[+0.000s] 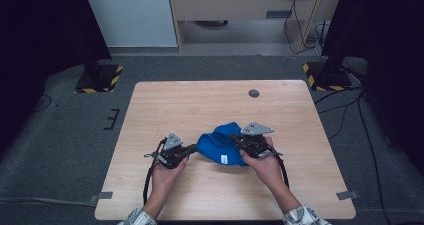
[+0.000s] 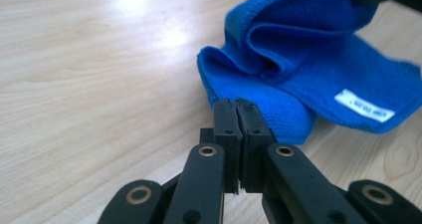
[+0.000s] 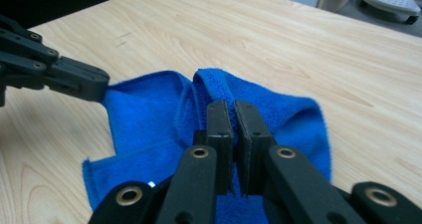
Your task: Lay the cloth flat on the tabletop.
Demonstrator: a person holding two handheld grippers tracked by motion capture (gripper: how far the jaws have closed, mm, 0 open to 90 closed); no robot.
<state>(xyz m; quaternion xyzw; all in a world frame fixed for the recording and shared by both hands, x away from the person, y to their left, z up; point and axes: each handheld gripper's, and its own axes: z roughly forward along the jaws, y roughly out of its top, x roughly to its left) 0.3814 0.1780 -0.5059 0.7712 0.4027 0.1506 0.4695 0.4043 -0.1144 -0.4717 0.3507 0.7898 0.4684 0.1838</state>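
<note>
- The blue cloth [image 1: 222, 146] lies bunched on the desk [image 1: 200, 105], nearer the front edge than the back and a little right of the middle; its white label [image 1: 224, 158] faces up on the side toward the person.
- The left hand-held gripper [image 1: 191, 149] has its jaws pressed together at the cloth's left edge. In the left gripper view [image 2: 238, 104] the tips meet right at the hem, and I judge a thin bit of the hem is pinched, though the contact itself is hard to see.
- The right hand-held gripper [image 1: 236, 141] is likewise closed, on a raised fold of the cloth; in the right gripper view [image 3: 234, 107] the fold rises between the jaw tips.
- The step looks like spreading or refolding the cloth. To do it well, keep both pinches firm, lift just enough to free the bunched layers from the desk, and draw the two grippers apart evenly so the fabric opens flat.
- Watch that neither pinch catches more than one layer, or the cloth will stay doubled.
- Count: one cloth, one label, two hand-held grippers, one desk.
</note>
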